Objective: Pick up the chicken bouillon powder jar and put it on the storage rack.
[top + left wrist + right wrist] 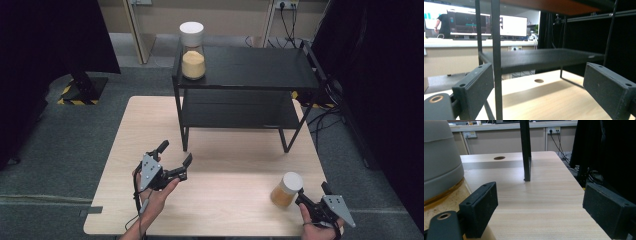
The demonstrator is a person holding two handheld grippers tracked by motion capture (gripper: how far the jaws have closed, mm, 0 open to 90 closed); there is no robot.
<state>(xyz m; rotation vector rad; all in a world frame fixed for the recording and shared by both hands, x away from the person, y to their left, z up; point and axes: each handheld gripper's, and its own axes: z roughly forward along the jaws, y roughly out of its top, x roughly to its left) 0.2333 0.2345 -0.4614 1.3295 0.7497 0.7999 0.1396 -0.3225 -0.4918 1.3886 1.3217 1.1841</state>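
Note:
A white-lidded jar of yellow-orange powder (286,189) stands near the table's front right corner. My right gripper (311,192) sits just right of it, open, with nothing between its jaws. In the right gripper view that jar (441,165) looms at the left, outside my right gripper (539,212). A second, taller jar (192,50) stands on the top left of the black two-tier shelf (250,67). My left gripper (176,152) is open and empty, low over the table, pointing at the shelf's front left leg (496,75), which rises between the jaws farther off.
The light wooden table (225,165) carries the shelf at its far half. The lower shelf board (541,58) is bare. The shelf's right front leg (525,150) stands ahead of the right gripper. Dark curtains flank the table and cables lie on the floor at the right.

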